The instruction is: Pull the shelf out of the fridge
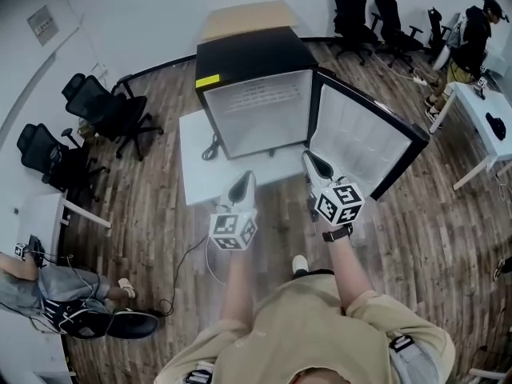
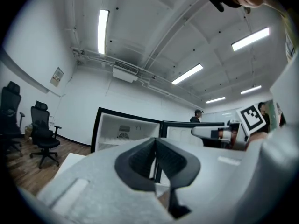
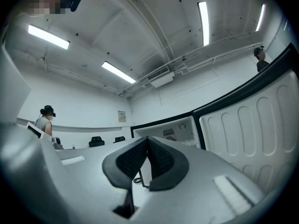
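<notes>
A black mini fridge (image 1: pixel 256 94) stands open on a low white table (image 1: pixel 200 170), its door (image 1: pixel 364 138) swung out to the right. Its inside is white; I can make out a faint shelf line (image 1: pixel 260 94) high up, no more. My left gripper (image 1: pixel 244 184) hangs in front of the table's near edge, jaws shut and empty. The right gripper (image 1: pixel 314 165) is just below the door's hinge side, also shut on nothing. In the left gripper view the gripper (image 2: pixel 155 140) points at the fridge (image 2: pixel 124 129). In the right gripper view the gripper (image 3: pixel 147 139) faces fridge (image 3: pixel 173 129) and door (image 3: pixel 252 125).
A cable (image 1: pixel 212 146) lies coiled on the table left of the fridge. Black office chairs (image 1: pixel 108 106) stand at the left, more chairs (image 1: pixel 364 14) at the back. A person (image 1: pixel 472 34) stands by a white desk (image 1: pixel 488 118) at right; another person (image 1: pixel 48 294) sits at lower left.
</notes>
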`<state>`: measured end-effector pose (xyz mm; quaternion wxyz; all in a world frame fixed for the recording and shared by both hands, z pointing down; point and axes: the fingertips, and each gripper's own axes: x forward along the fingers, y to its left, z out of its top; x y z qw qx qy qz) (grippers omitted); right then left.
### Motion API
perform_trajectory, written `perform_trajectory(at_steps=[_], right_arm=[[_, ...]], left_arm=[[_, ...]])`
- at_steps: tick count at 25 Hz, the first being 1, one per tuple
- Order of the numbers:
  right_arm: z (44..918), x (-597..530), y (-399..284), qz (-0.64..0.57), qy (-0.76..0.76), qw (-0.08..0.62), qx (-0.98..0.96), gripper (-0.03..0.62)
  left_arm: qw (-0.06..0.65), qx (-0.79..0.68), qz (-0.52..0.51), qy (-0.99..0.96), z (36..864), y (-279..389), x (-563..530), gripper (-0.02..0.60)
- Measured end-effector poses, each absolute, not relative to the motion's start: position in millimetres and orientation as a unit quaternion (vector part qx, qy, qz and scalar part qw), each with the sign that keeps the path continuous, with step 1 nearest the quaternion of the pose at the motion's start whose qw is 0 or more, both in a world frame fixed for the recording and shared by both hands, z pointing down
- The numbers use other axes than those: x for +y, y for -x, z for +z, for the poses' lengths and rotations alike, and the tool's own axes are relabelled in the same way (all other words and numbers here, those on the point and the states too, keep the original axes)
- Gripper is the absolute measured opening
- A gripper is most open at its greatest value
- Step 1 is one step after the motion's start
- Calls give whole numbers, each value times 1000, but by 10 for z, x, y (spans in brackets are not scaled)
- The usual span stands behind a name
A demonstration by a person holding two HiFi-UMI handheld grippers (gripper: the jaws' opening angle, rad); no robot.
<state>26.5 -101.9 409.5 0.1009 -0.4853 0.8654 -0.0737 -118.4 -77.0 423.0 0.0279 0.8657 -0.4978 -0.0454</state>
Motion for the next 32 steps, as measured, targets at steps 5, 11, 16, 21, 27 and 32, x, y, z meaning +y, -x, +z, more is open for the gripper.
perform_trajectory(at_steps=[5, 11, 16, 21, 27, 32], right_arm=[[4018, -1596, -626, -82, 483, 116, 864, 3], [4421, -2066, -765, -117, 473, 109, 866, 3], [4657, -2347, -613, -145, 454, 90, 874, 3], [4785, -2597, -425, -150, 443, 82, 880, 3], [4887, -2907, -310, -176, 444, 90, 874, 5], [4970, -3150, -156, -206, 439, 104, 868, 18]], left_arm=[[27, -504, -45, -862, 4204, 838, -1329, 0], [36, -518, -30, -854, 4476, 620, -1764, 0], [54, -536, -18, -842, 4665, 724, -2005, 0], [57, -541, -15, -839, 4764, 823, -2270, 0], [57, -536, -12, -842, 4821, 900, -2545, 0], [65, -529, -9, -846, 4921, 1007, -2809, 0]])
